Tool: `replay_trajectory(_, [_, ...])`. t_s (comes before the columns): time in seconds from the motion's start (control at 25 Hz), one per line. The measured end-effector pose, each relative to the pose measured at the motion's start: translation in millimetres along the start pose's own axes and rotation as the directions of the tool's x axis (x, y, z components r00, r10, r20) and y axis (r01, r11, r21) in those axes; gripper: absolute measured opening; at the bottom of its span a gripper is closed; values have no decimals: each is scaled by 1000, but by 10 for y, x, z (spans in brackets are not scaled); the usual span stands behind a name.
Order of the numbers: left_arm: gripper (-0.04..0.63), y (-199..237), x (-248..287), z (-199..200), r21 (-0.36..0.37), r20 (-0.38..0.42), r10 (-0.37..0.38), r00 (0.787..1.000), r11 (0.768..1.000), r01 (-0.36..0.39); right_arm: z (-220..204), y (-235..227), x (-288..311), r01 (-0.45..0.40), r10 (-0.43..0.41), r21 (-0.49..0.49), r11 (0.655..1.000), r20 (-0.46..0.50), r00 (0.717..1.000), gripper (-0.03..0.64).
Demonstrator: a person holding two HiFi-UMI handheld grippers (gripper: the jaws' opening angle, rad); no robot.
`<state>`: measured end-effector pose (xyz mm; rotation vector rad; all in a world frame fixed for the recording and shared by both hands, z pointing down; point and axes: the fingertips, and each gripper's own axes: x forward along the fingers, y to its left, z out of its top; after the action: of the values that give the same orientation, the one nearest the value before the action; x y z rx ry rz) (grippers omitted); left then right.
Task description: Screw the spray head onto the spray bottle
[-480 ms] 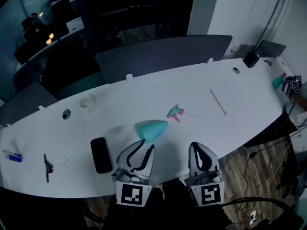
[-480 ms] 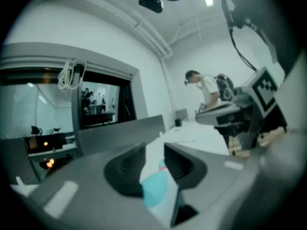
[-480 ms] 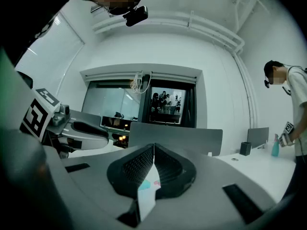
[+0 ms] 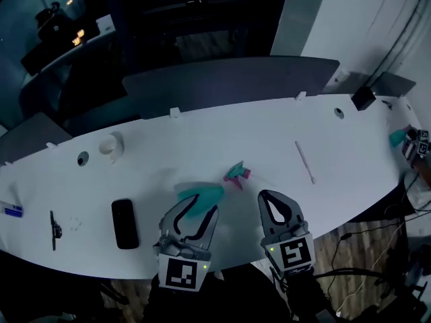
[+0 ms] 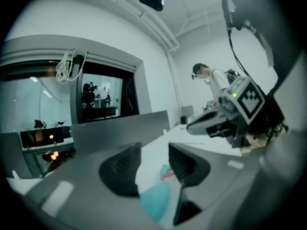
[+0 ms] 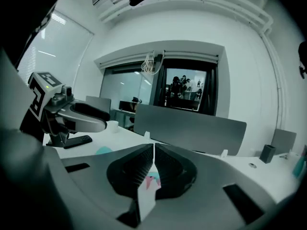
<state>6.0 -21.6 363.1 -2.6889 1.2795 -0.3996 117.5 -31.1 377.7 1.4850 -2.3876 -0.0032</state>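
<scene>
A teal spray bottle [image 4: 200,194] lies on its side on the white table [image 4: 222,136]. The pink and teal spray head [image 4: 236,173] lies apart from it, just to its right and farther back. My left gripper [image 4: 195,210] is open, its tips at either side of the bottle's near end. In the left gripper view the bottle [image 5: 156,201] shows low between the jaws, with the spray head [image 5: 165,172] beyond. My right gripper [image 4: 273,197] is shut and empty, near the front edge. In the right gripper view the spray head [image 6: 152,182] shows just past the closed tips.
A black phone [image 4: 124,223] lies left of the bottle. A white cup [image 4: 110,145], a pen [image 4: 52,229] and a blue item [image 4: 12,210] lie farther left. A thin white tube [image 4: 304,161] lies at the right. A dark divider panel [image 4: 229,79] lines the far edge.
The head view has shifted. Both grippers have come forward over the table, and the left gripper's tips now overlap the bottle's near end. The bottle and spray head lie as before.
</scene>
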Motion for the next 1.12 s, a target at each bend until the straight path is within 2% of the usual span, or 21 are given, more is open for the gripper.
replay_trajectory(0.08, [172,8,111,56,0,14,38,999,999,-38,-16,-104,131,-42,42,-12,999,-4,999,9])
replay_trajectory(0.2, [73,60,205,97,-13,33,118,992,993,-118,-64,-175,268,-94,94,-17,995,-3,996,9])
replay_trajectory(0.24, [69,79,228,85,-22,30,140,990,990,-139,-93,-188,311,-109,109,-14,994,-7,994,9])
replay_trajectory(0.32, [69,122,271,30,-31,6,170,985,985,-170,-157,-214,405,-136,136,-13,991,-22,990,9])
replay_trajectory(0.4, [5,157,278,-33,-41,-25,190,981,981,-191,-206,-238,474,-154,153,-10,988,-34,988,9])
replay_trajectory(0.48, [5,196,273,-73,-49,-43,205,978,977,-207,-263,-265,518,-159,160,6,987,-52,986,10])
replay_trajectory(0.64, [5,314,318,-134,-30,-65,212,975,976,-214,-372,-313,668,-185,182,-20,982,-112,977,10])
replay_trajectory(0.76, [5,354,346,-185,-44,-84,201,976,978,-206,-493,-317,763,-218,214,-2,976,-179,960,11])
replay_trajectory(1.0, [5,394,417,-196,-40,-59,175,983,983,-178,-703,-256,930,-253,240,-10,967,-284,928,11])
replay_trajectory(1.12, [5,453,431,-168,-23,-44,172,984,985,-173,-814,-226,992,-282,256,-23,959,-352,900,13])
